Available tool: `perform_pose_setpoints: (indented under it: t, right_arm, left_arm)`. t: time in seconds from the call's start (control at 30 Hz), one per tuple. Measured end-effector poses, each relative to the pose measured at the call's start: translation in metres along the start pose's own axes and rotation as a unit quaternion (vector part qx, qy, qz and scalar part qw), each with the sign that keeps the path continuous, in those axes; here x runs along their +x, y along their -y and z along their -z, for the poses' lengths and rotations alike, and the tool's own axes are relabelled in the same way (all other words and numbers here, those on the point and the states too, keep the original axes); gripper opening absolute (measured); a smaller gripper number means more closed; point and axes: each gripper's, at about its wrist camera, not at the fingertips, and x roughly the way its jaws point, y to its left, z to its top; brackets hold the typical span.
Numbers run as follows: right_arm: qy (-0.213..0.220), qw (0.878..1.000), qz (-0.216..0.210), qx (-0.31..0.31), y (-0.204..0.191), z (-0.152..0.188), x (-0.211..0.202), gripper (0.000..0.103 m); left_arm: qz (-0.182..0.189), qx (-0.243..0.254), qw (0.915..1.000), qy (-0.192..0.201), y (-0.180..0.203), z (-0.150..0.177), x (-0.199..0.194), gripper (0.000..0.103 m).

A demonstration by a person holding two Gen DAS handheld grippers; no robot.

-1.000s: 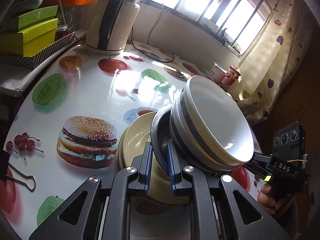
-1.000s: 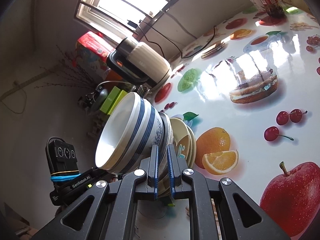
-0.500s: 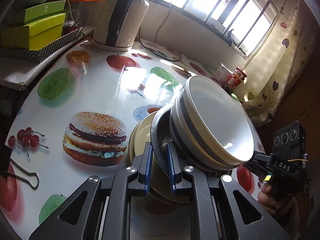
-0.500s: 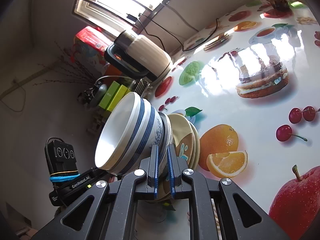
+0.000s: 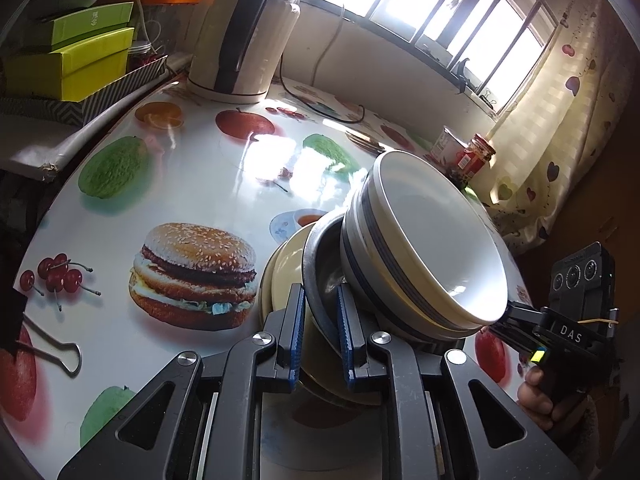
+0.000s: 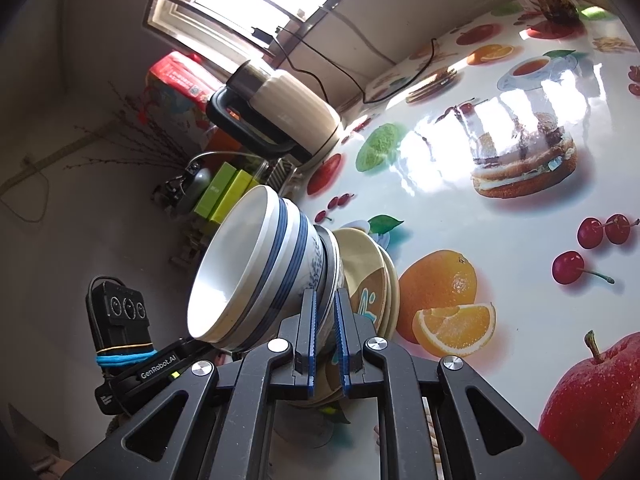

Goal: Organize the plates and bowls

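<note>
Both tongs, left tongs (image 5: 319, 330) just easing slightly and right tongs (image 6: 326, 334) narrow, are pinching the grey metal bowl's rim (image 5: 316, 264) at six o'clock, carrying the nested blue-banded white ceramic bowls (image 5: 424, 248) tilted above cream plates (image 5: 280, 276) on the fruit-print tabletop (image 5: 200, 168), so lowering level is advisable

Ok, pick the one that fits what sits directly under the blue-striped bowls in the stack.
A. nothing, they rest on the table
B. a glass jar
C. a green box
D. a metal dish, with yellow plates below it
D: in the left wrist view the bowls nest in a grey metal dish, whose rim sits between the left gripper fingers, with yellow plates beneath.
</note>
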Motion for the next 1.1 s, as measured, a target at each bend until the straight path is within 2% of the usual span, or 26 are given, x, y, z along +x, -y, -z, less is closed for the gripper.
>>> perform_pose_setpoints:
  t: [0.2,0.33,0.47,0.57,0.73,1.1]
  right_arm:
    - [0.006,1.0,0.019,-0.003,-0.001,0.002,-0.004,0.02]
    - [0.011,1.0,0.026,-0.006,-0.003,0.004,-0.008,0.029]
    - [0.016,0.999,0.033,-0.016,-0.007,0.006,-0.013,0.033]
    - [0.02,0.999,0.039,-0.022,-0.01,0.008,-0.017,0.041]
    - [0.03,0.997,0.061,-0.044,-0.02,0.013,-0.024,0.051]
    - [0.048,0.989,0.107,-0.089,-0.039,0.028,-0.042,0.058]
  left_arm:
    - [-0.017,0.01,0.9998,0.006,0.004,0.001,-0.003,0.02]
    - [-0.032,0.016,0.9993,0.013,0.005,0.002,-0.008,0.029]
    - [-0.035,0.017,0.9991,0.017,0.007,0.003,-0.014,0.03]
    - [-0.039,0.023,0.9987,0.022,0.011,0.005,-0.019,0.031]
    - [-0.054,0.029,0.9976,0.031,0.017,0.01,-0.03,0.042]
    - [-0.109,0.061,0.9909,0.051,0.035,0.028,-0.048,0.044]
